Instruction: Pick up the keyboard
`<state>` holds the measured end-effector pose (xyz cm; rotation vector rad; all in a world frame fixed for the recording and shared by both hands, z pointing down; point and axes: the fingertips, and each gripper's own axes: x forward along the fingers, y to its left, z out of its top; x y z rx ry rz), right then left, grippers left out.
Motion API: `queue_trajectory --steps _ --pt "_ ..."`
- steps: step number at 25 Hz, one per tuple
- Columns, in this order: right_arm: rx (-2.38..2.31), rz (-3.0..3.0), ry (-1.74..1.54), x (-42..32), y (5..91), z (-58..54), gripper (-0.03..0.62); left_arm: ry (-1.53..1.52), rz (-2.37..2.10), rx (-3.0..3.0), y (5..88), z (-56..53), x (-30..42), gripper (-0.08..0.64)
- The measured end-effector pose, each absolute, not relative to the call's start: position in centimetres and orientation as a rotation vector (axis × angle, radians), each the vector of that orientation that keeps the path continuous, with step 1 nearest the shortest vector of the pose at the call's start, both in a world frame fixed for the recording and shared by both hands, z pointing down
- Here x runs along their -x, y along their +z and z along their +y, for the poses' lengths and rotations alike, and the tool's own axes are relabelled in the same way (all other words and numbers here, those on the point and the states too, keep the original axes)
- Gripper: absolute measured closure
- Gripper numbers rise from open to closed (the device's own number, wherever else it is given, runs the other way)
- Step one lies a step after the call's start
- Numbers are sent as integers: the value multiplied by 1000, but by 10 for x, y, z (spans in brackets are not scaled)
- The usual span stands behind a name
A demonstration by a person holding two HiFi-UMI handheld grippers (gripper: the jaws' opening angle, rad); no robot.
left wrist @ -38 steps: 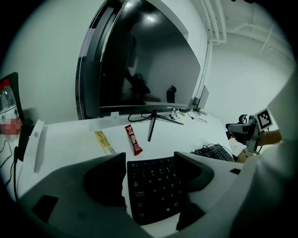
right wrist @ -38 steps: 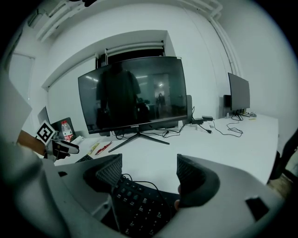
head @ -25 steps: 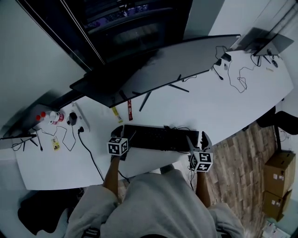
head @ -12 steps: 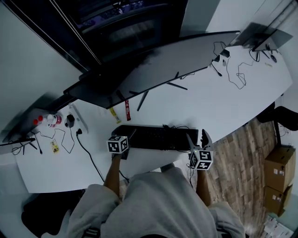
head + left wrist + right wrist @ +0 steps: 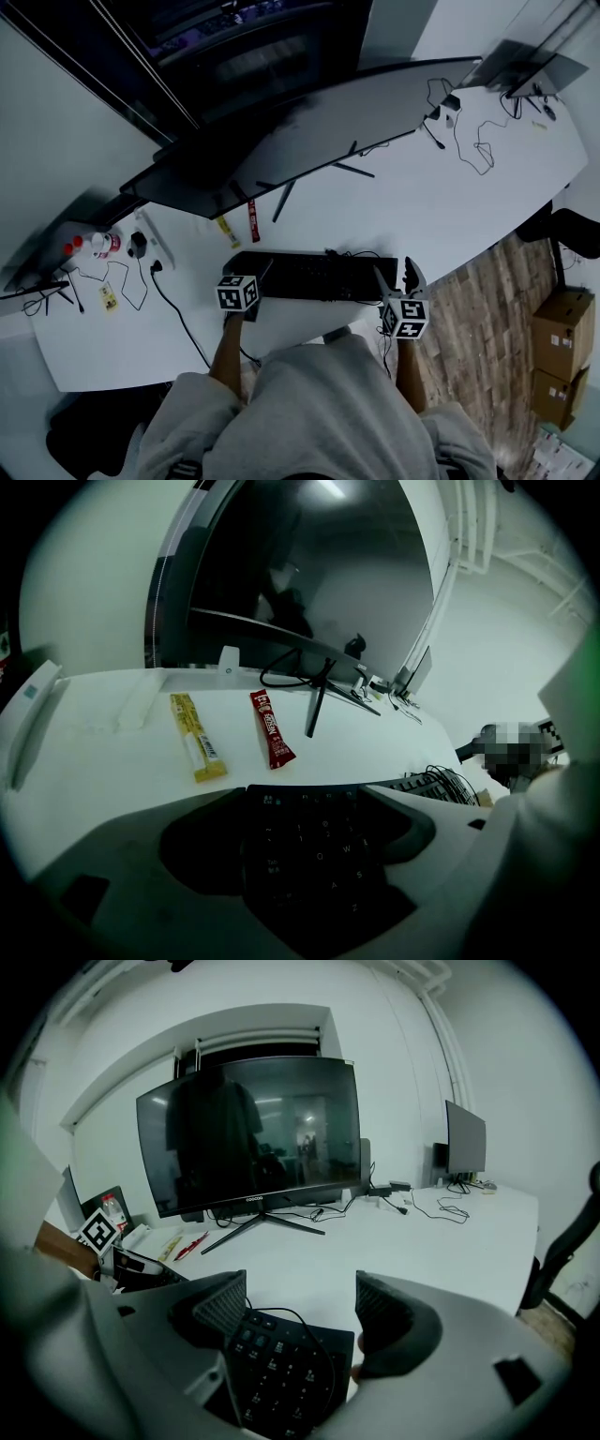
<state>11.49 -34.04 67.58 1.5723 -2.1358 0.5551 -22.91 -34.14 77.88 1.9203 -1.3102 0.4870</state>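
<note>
Head view: the keyboard [image 5: 319, 277] lies lengthwise left-to-right at lower centre, your left gripper [image 5: 251, 275] and right gripper [image 5: 396, 278] each spread astride one short end.

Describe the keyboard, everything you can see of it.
The keyboard is black, flat and long, with dark keys and a thin cable looping over its right end. It lies on the white desk near the front edge, before the monitor. The left gripper's jaws straddle its left end; whether they pinch it is unclear. The right gripper's jaws stand apart around its right end.
</note>
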Motion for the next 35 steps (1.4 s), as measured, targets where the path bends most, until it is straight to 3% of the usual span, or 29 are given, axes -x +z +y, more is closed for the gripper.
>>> queue_trajectory --steps 35 --pt "-1492 -2006 1047 -131 781 -327 196 494 -1356 -1974 778 -340 223 216"
